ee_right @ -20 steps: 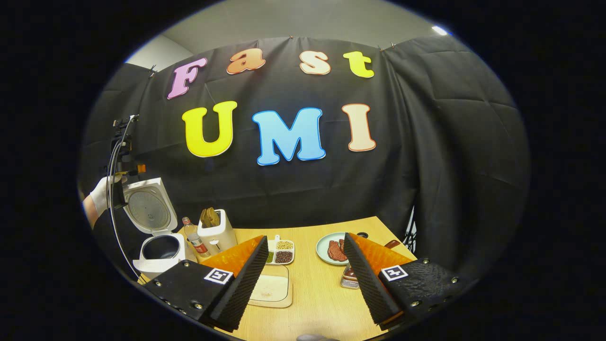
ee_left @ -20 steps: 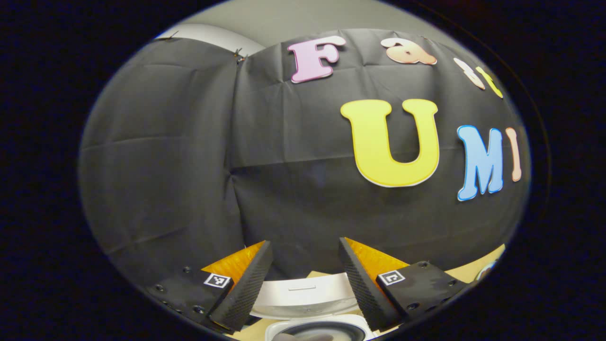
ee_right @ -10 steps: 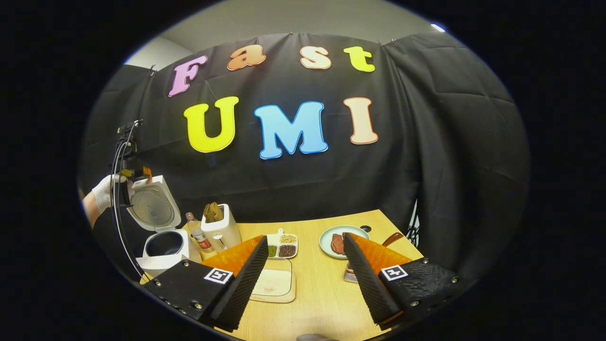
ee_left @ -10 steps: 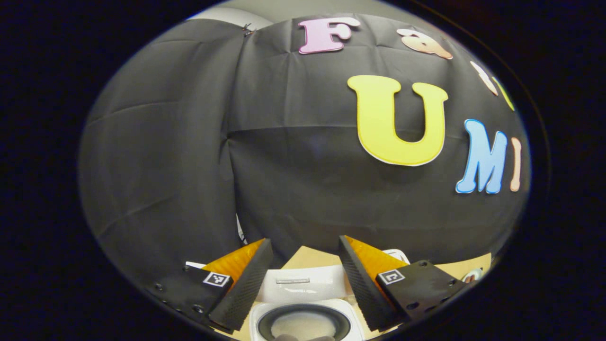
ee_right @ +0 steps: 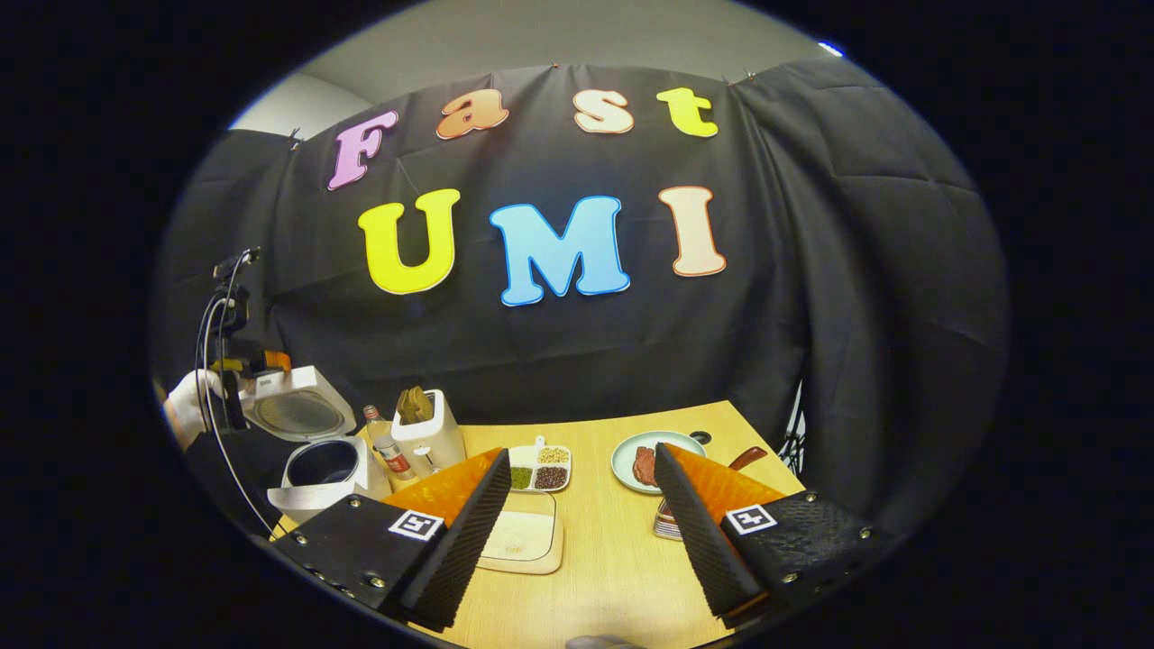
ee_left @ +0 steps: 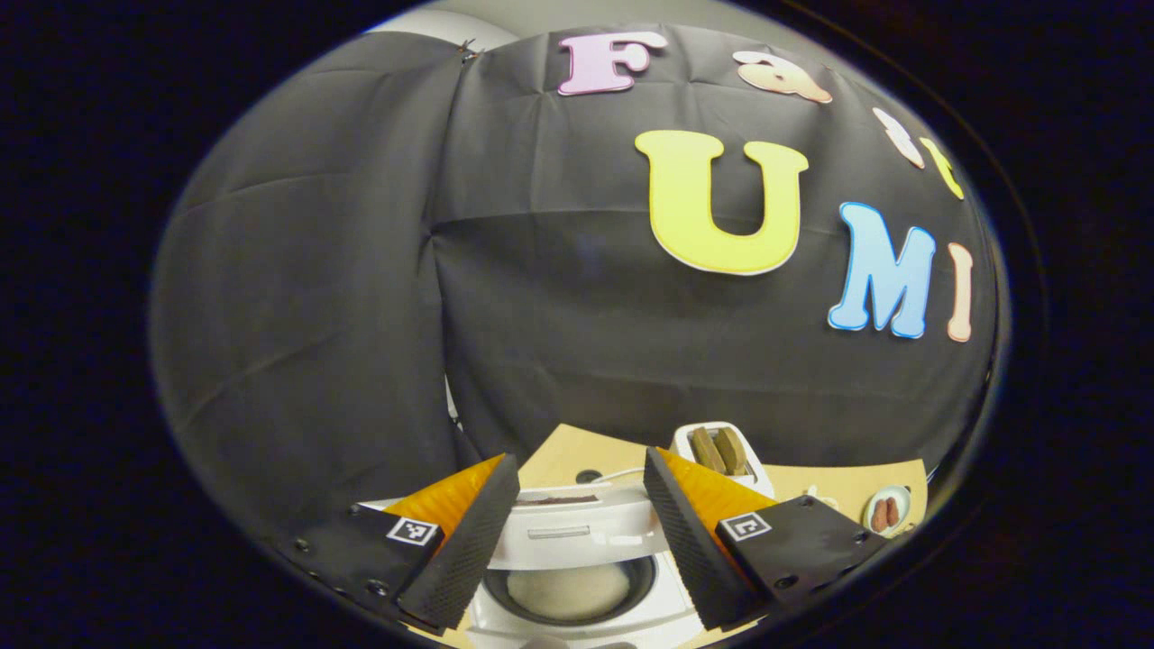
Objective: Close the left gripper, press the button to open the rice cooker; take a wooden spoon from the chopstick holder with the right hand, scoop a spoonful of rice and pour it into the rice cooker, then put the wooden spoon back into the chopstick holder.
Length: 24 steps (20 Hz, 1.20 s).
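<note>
Between my left gripper's (ee_left: 579, 461) fingers, which stand wide apart and hold nothing, I look down on the rice cooker (ee_left: 672, 615). Its pot lies directly below the gap and holds a pale mound (ee_left: 568, 590) that may be rice. The white lid (ee_left: 577, 525) crosses the gap just beyond the pot, partly raised. Past the right finger, near its tip, stands the chopstick holder (ee_left: 750, 465) with brown wooden handles (ee_left: 717, 448) poking out of its top.

From the right gripper view, my right gripper (ee_right: 581, 453) is also open and empty, hanging above the table (ee_right: 613, 568). The rice cooker (ee_right: 320, 478) sits well off to the left of the left finger. Its lid (ee_right: 297, 410) is tilted about halfway up, with the left gripper (ee_right: 257, 363) and a gloved hand (ee_right: 189, 401) at its upper edge. The chopstick holder (ee_right: 433, 443) stands just beyond the left fingertip and slightly left of it, a wooden spoon (ee_right: 415, 403) upright inside. A shallow wooden tray (ee_right: 527, 541) lies on the table under the gap.

I judge the opening step done or nearly so. I cannot tell whether the scoop has been made. If not, the right gripper must reach forward and left, straddle a spoon handle, and close on it.
</note>
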Motion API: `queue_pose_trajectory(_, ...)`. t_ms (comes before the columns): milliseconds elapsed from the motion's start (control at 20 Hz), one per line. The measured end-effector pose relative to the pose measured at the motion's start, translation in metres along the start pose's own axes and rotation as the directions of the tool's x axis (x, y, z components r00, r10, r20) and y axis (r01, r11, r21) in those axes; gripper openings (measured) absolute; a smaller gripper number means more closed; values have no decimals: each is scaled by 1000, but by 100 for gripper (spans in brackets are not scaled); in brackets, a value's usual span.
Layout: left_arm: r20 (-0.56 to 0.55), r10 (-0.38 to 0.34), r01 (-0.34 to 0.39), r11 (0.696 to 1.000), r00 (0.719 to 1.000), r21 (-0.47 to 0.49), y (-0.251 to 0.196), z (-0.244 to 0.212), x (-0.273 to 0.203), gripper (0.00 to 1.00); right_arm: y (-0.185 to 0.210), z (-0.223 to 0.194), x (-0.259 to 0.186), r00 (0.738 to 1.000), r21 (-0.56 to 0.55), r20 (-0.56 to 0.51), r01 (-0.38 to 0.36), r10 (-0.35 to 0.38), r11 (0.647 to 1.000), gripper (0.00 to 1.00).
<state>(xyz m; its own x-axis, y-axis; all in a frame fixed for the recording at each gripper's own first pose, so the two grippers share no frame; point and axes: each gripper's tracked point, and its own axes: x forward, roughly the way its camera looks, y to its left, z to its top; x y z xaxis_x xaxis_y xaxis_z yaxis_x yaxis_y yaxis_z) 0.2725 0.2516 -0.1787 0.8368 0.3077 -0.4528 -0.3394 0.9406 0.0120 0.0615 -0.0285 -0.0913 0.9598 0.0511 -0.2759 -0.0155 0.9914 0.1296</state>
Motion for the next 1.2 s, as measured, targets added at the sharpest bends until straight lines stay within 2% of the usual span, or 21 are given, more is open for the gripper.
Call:
queue_pose_trajectory(50,-31,-8,7,1000,999,-7,-2,-15,-6,98,-2,-2,0,1000,8,-2,-6,6,1000,98)
queue_pose_trajectory(300,-193,-46,45,999,980,-8,-5,-106,-19,97,-1,-2,-5,1000,2,-3,-27,27,1000,98)
queue_pose_trajectory(600,-294,-42,53,998,955,28,0,-156,-10,99,0,-17,-1,998,6,-39,-47,47,999,98)
queue_pose_trajectory(750,-369,-15,31,999,929,37,3,-185,-4,100,6,-26,2,995,53,-68,-71,75,996,98)
queue_pose_trajectory(800,-385,-6,24,999,923,40,2,-191,0,99,5,-26,3,994,59,-73,-73,77,996,98)
queue_pose_trajectory(1050,-330,-15,35,998,944,53,-2,-187,-5,100,8,-25,7,991,71,-85,-98,104,993,98)
queue_pose_trajectory(1200,-334,-23,47,997,942,62,-4,-189,-5,100,9,-25,9,989,89,-94,-102,111,991,98)
